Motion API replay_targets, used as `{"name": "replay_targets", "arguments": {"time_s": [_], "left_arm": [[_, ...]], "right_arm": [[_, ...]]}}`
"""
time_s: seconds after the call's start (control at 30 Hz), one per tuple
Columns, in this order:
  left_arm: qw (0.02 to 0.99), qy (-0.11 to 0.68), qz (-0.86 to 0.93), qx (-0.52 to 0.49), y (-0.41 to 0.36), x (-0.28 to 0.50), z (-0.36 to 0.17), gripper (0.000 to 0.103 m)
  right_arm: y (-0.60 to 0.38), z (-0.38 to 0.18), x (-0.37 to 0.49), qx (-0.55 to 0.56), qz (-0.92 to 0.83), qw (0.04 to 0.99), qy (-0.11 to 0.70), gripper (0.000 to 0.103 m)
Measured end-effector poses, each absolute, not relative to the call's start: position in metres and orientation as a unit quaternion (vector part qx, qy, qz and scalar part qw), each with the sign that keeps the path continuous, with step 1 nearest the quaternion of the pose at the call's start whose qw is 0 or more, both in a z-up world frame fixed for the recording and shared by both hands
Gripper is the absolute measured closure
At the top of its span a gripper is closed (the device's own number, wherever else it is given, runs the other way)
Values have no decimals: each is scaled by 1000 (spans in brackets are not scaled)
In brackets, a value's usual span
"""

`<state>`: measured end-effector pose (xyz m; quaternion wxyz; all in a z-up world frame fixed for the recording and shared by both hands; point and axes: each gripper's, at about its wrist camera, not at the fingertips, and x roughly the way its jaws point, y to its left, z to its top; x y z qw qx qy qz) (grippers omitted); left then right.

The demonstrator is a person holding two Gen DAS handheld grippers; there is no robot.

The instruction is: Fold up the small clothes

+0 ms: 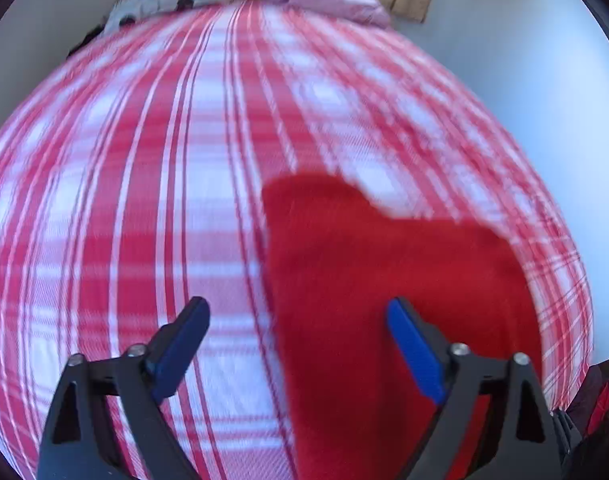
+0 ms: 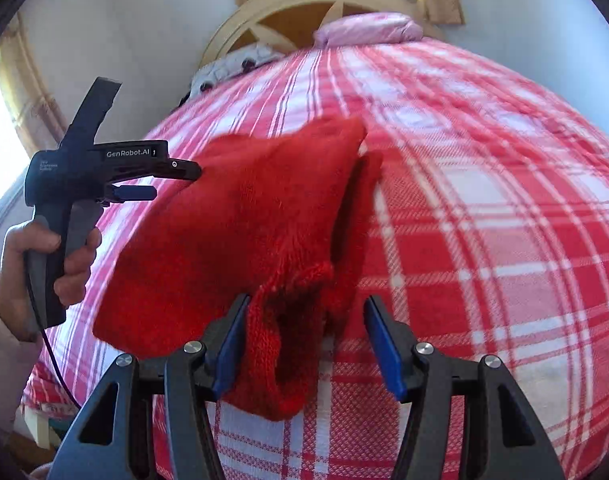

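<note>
A red knitted garment point(image 2: 240, 216) lies folded on a bed's red-and-white checked cover point(image 2: 484, 240), its ribbed opening gaping at six o'clock in the right wrist view. The right gripper point(image 2: 304, 344) stands parted; the knit touches its left pad only, and whether it is held cannot be told. At nine o'clock, a hand point(image 2: 44, 256) holds the left gripper point(image 1: 298, 344), jaws wide apart, gripping nothing. A pink pillow point(image 2: 368, 28) lies at twelve o'clock.

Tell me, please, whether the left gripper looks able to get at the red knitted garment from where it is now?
Probably yes: the left gripper is open above the bedspread, the red garment lies beside it, and nothing stands between.
</note>
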<state>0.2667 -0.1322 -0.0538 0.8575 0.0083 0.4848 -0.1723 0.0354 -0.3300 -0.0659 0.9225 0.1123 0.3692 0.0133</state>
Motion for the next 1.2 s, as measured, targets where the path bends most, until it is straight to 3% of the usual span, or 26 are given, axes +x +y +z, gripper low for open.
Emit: {"name": "replay_targets", "arguments": {"time_s": [0.13, 0.23, 0.3, 0.37, 0.73, 0.8, 0.97, 1.2], "left_arm": [[877, 449, -162, 52, -150, 281, -38, 12], [869, 472, -94, 119, -168, 308, -64, 17], [858, 492, -79, 127, -169, 318, -83, 15], [863, 485, -74, 118, -166, 321, -90, 9], [857, 492, -154, 12, -125, 265, -60, 10], [850, 500, -168, 14, -130, 252, -69, 10], [861, 477, -171, 52, -140, 229, -86, 8], [852, 490, -183, -18, -117, 221, -72, 9]], "right_arm": [[-329, -57, 37, 106, 21, 928, 358, 45], [-325, -68, 42, 105, 27, 919, 379, 45], [-324, -78, 44, 107, 26, 911, 396, 45], [-328, -84, 43, 130, 30, 907, 399, 45], [-357, -49, 70, 202, 42, 914, 349, 46], [-349, -59, 80, 162, 17, 912, 376, 73], [-366, -81, 65, 185, -17, 900, 395, 73], [-389, -64, 27, 254, 3, 903, 346, 75]]}}
